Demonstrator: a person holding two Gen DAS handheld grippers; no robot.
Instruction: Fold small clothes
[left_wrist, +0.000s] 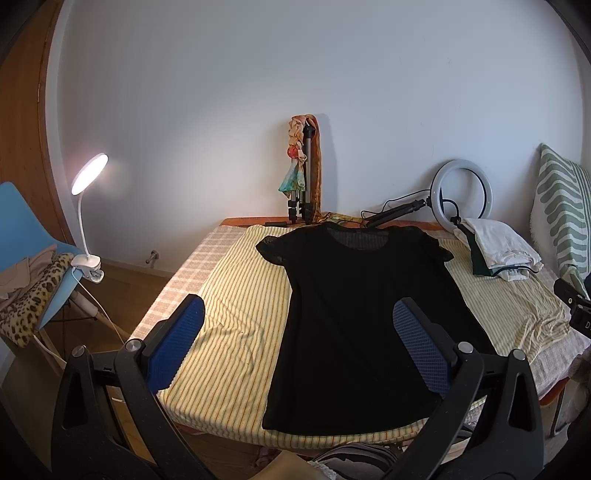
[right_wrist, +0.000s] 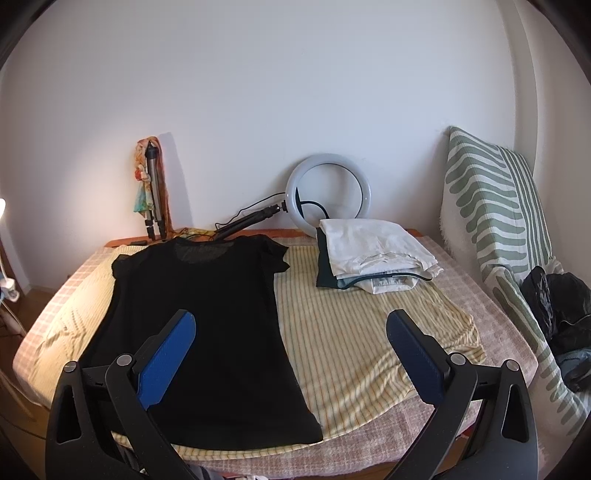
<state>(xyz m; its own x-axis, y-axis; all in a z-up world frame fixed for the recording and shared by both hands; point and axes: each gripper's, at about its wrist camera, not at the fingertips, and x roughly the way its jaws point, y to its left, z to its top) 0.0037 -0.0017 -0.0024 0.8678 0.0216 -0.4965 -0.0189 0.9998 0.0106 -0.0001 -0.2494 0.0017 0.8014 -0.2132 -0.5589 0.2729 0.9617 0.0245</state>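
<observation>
progress: early, I judge | black shirt (left_wrist: 354, 317) flat, unfolded on striped sheet (left_wrist: 236, 295) on bed | folded pile (right_wrist: 373, 254) far right, looks done | left gripper (left_wrist: 295, 343), right gripper (right_wrist: 291, 354) jaws apart, empty, above near hem | left: fold shirt

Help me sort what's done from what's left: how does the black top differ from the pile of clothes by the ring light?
The black top lies spread flat and unfolded, sleeves out; the pile of clothes is folded and stacked. The top is a single dark piece; the pile is mostly white with a dark green piece under it. The top sits nearer the open grippers, left and right; the pile sits far back. Both rest on the striped sheet.
</observation>
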